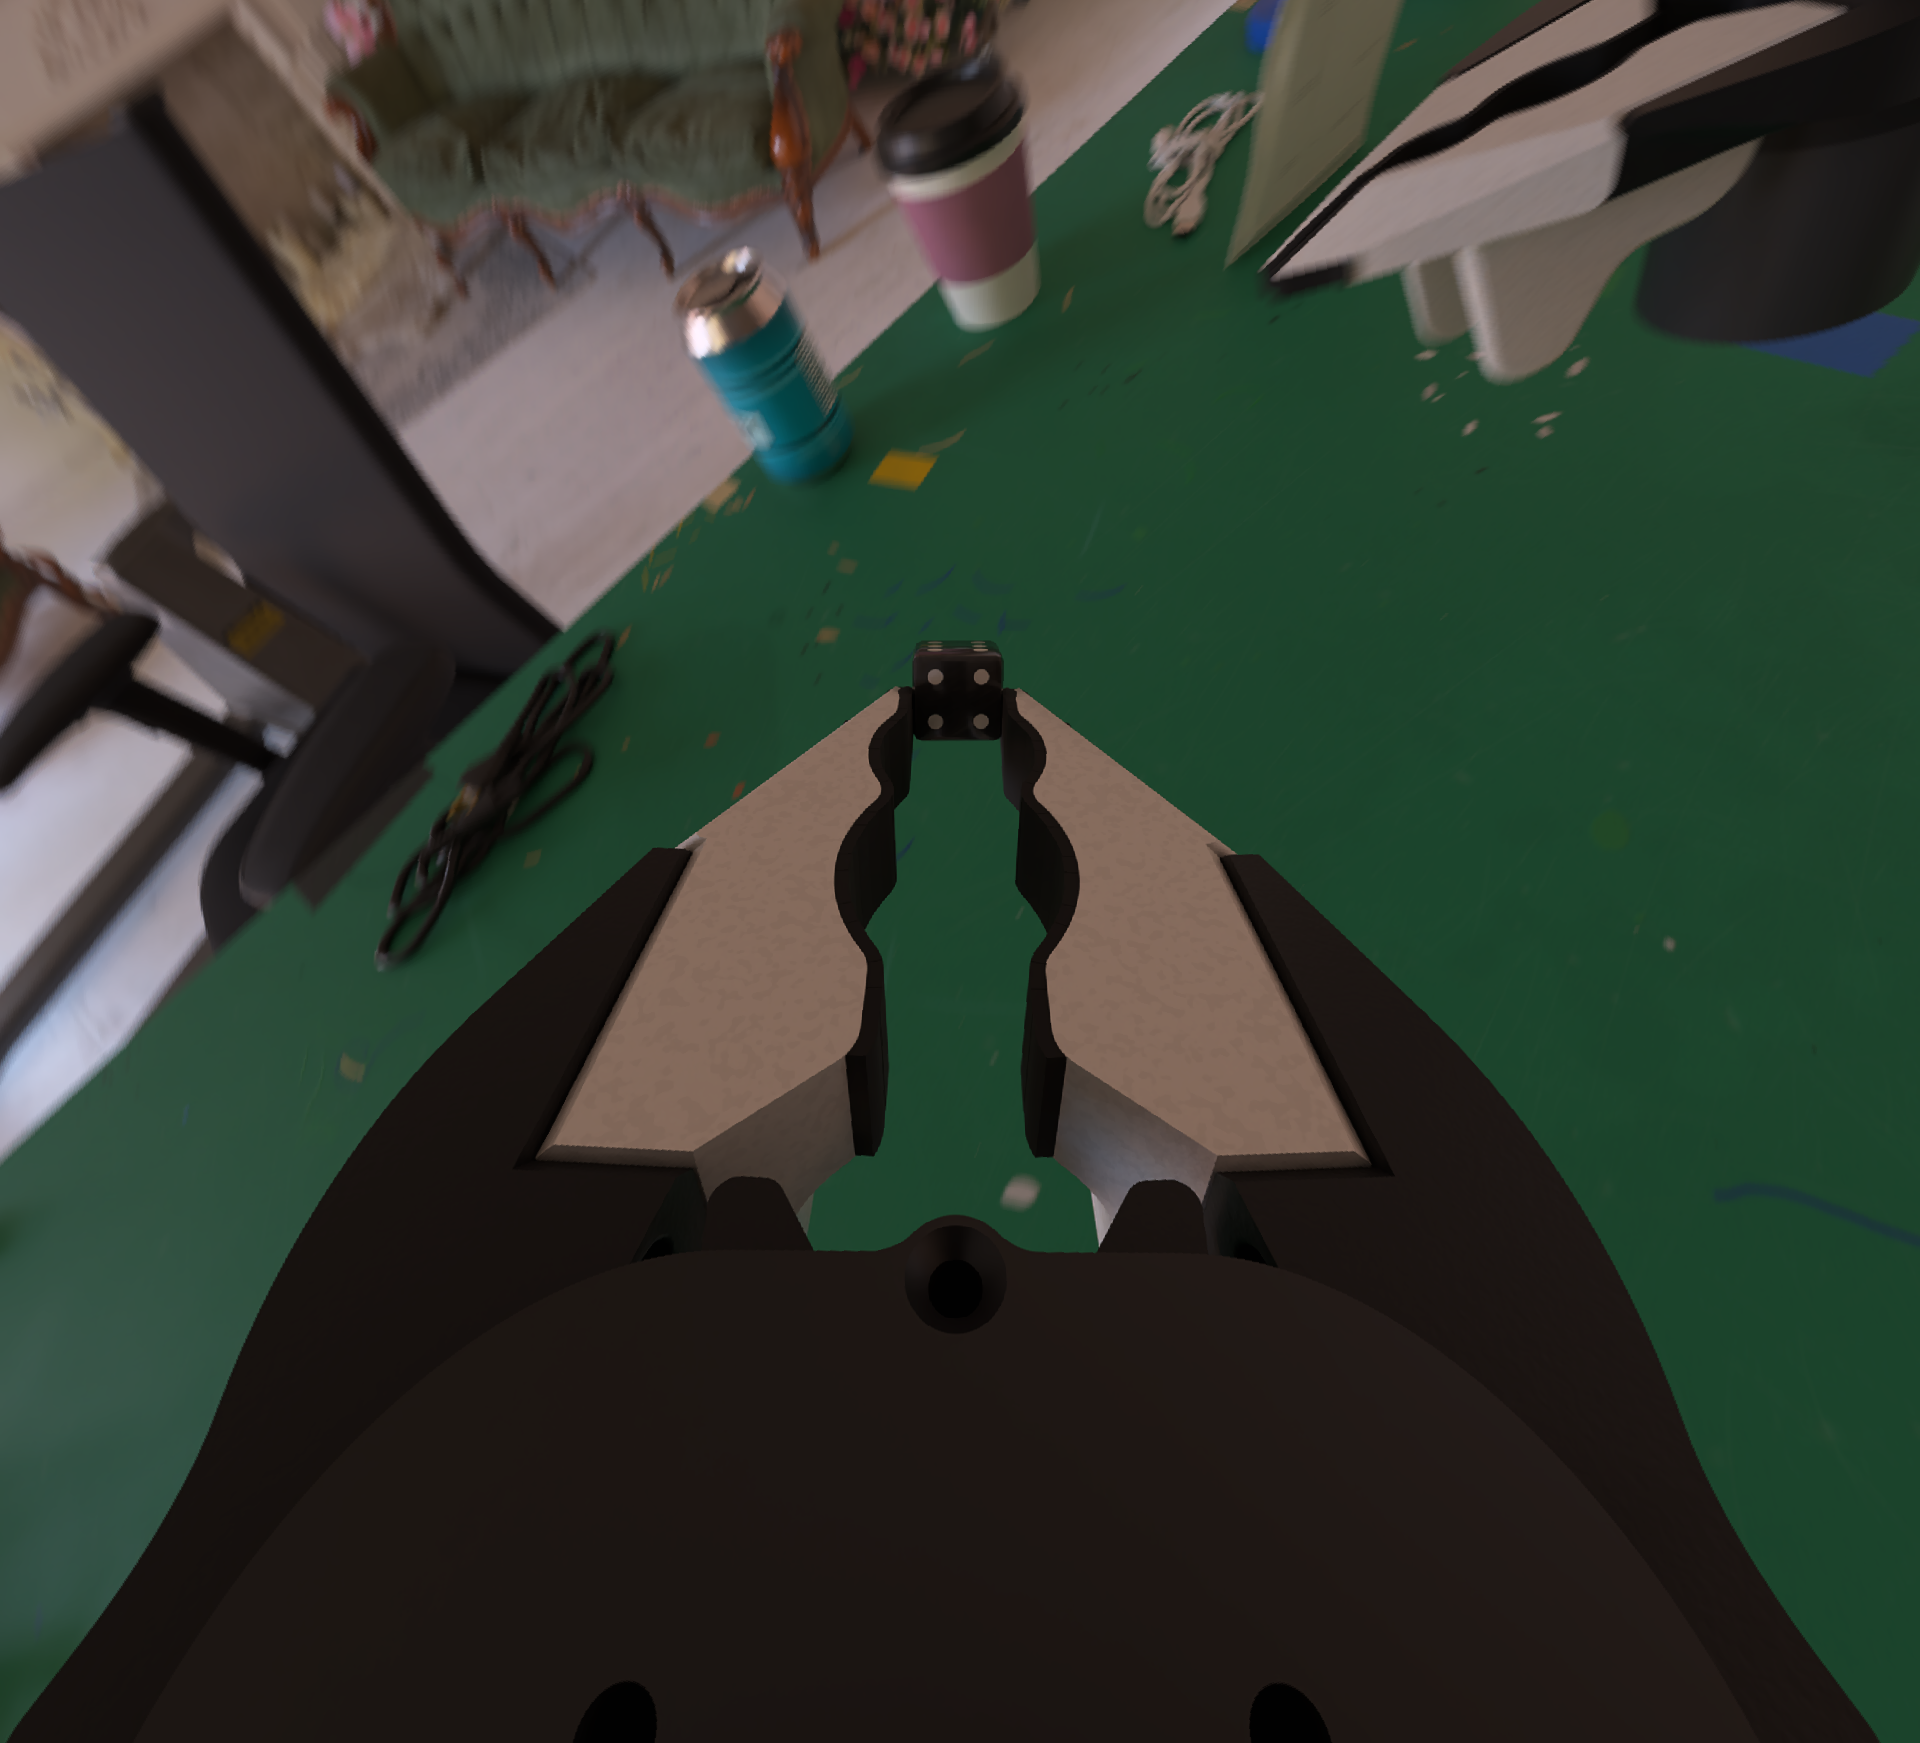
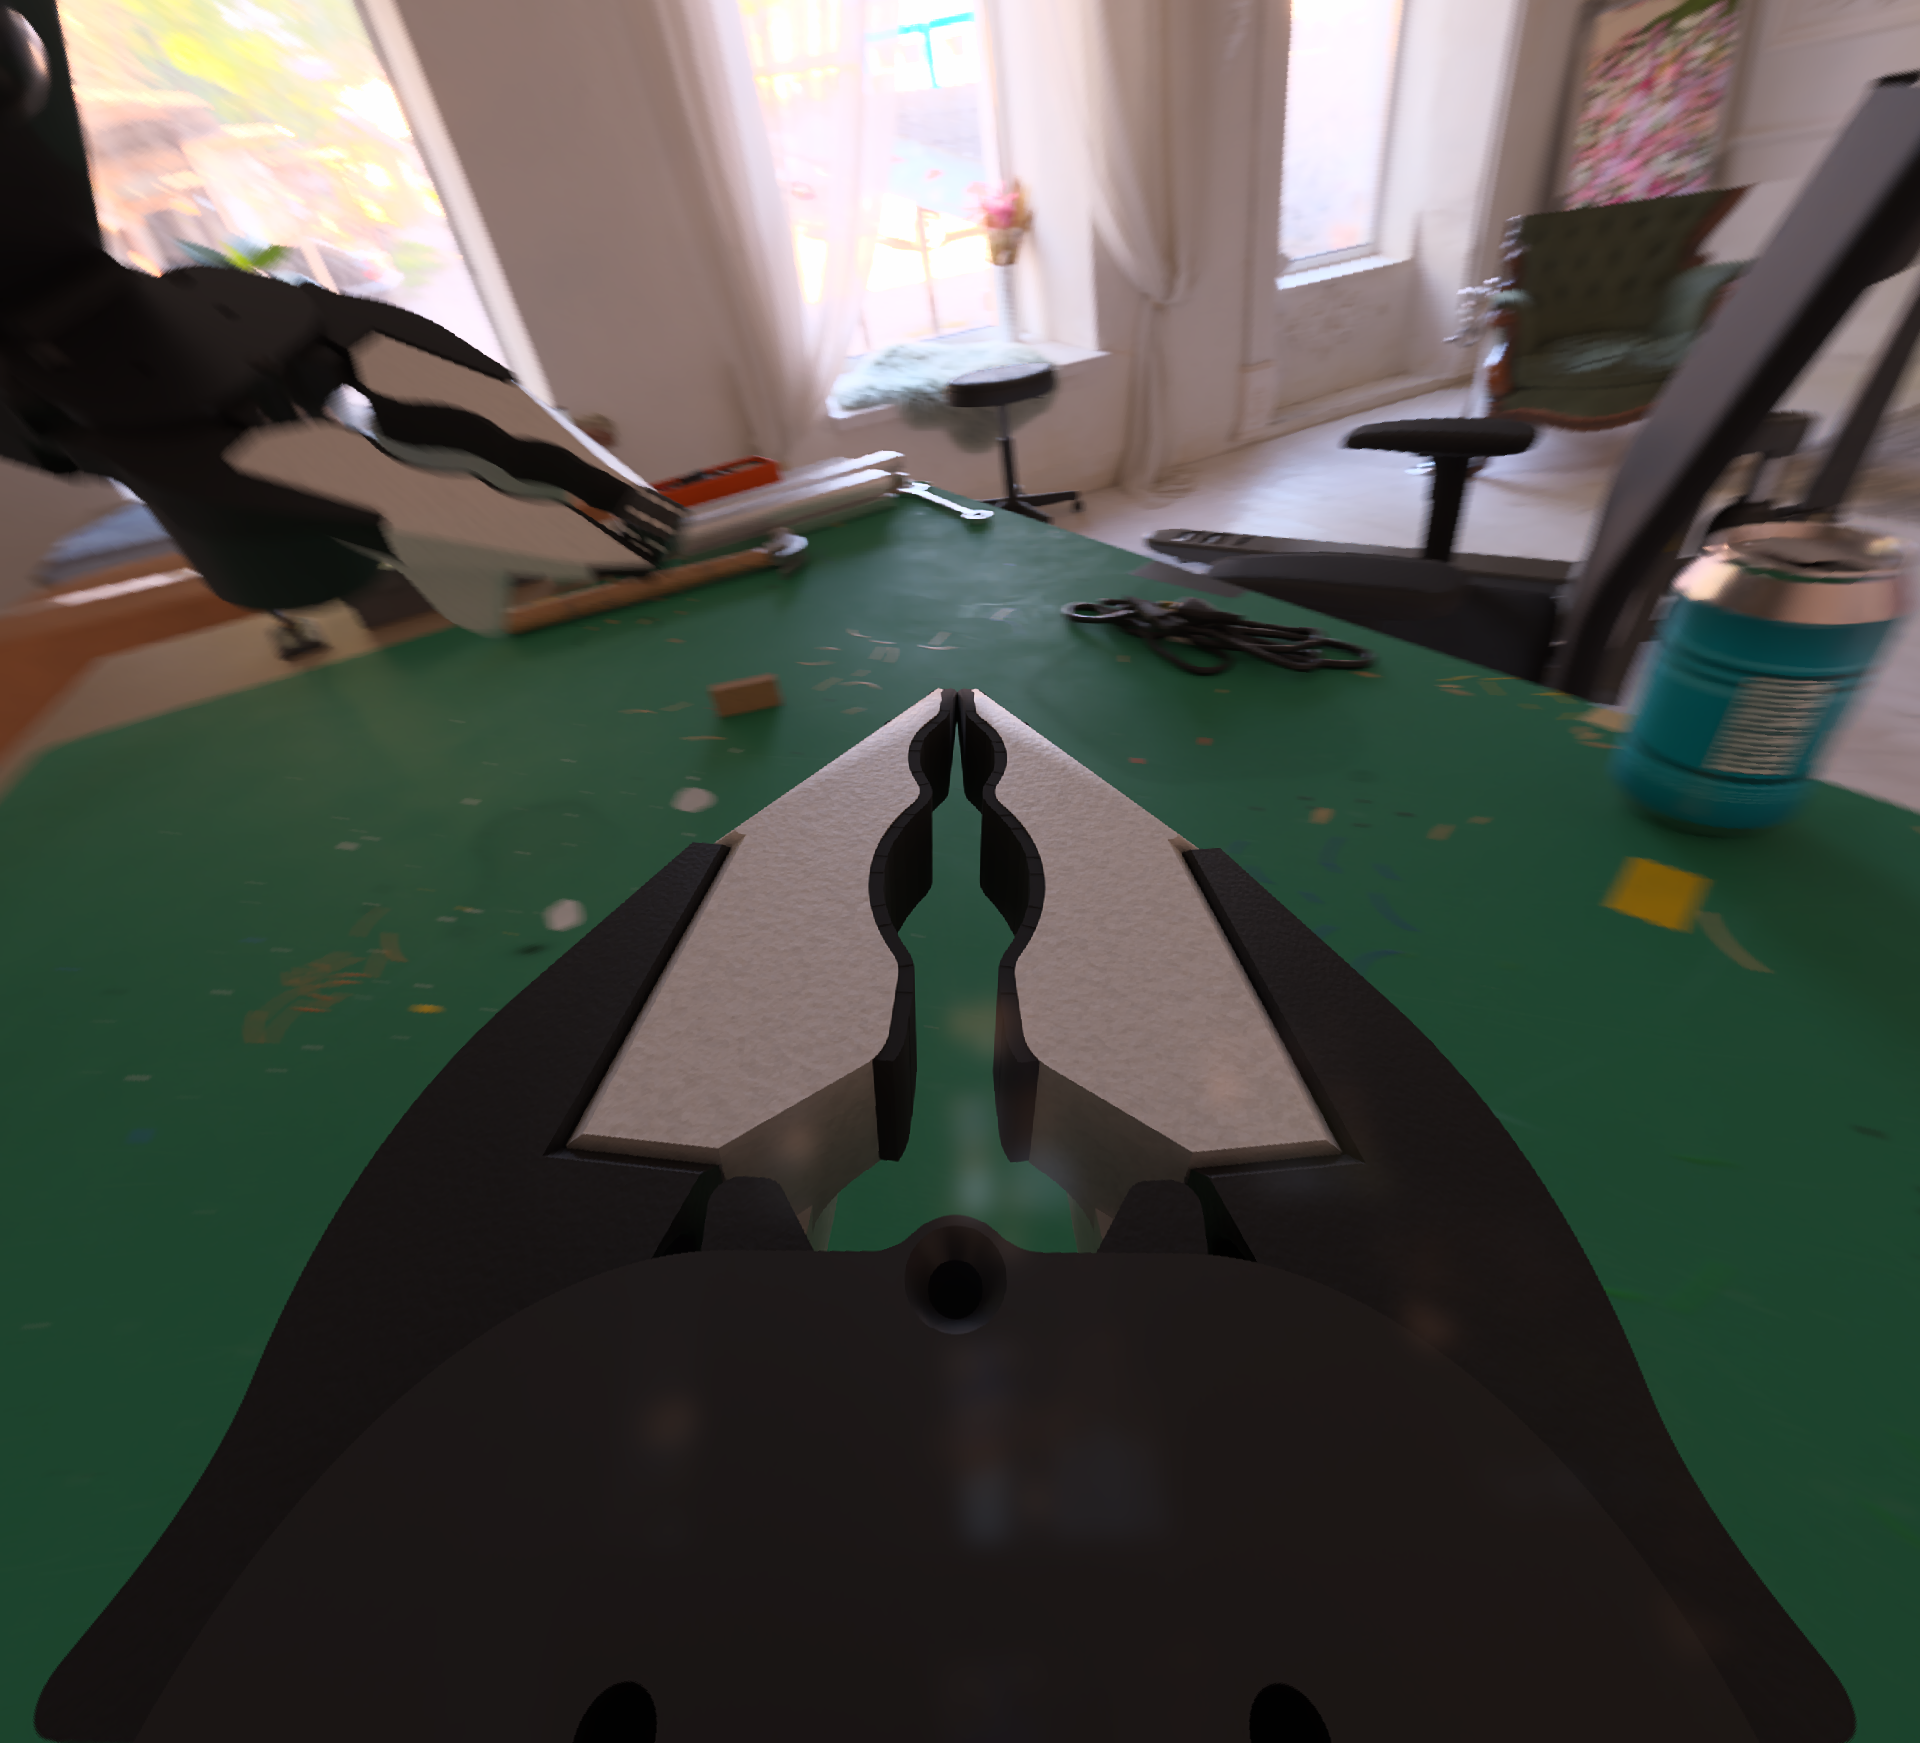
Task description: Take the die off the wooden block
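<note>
My left gripper (image 1: 957,704) is shut on a small black die (image 1: 957,691) with white pips, held at the fingertips above the green table (image 1: 1351,758). The wooden block (image 2: 745,694) is a small tan piece lying on the table, with nothing on top of it; it shows only in the right wrist view, ahead and left of my right gripper (image 2: 956,696). That gripper is shut and empty. The left gripper also shows in the right wrist view (image 2: 655,524), raised above and beyond the block. The right gripper shows in the left wrist view (image 1: 1304,275), top right.
A teal can (image 1: 764,374) and a lidded paper cup (image 1: 966,197) stand near the table edge. A black cable (image 1: 499,789), a white cable (image 1: 1195,155) and a yellow square (image 1: 902,469) lie on the table. A hammer (image 2: 665,587) and metal bars (image 2: 790,498) lie at the far edge.
</note>
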Available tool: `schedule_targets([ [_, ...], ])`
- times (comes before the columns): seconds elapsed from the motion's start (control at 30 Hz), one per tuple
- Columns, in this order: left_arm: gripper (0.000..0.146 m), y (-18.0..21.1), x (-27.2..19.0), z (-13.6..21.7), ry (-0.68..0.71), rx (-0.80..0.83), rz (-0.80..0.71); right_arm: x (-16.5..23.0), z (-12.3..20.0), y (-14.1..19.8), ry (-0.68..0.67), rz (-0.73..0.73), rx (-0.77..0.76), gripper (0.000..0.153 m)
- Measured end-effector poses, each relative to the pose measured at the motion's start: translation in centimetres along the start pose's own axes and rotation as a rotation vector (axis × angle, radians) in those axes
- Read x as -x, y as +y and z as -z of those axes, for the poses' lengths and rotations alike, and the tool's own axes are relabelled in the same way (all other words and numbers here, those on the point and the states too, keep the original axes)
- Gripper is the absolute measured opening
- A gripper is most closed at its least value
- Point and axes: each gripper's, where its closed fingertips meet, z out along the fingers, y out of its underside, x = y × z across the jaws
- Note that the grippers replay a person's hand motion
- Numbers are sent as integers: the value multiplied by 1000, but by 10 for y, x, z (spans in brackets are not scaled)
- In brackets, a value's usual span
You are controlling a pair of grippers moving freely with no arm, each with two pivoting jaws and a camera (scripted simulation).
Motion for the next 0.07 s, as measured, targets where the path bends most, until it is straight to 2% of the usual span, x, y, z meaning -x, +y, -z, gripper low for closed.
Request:
schedule_targets([
  [0.07,16,-14,-27,-15,3,-53,-69,21,-4,-3,-56,-64,-6,0],
])
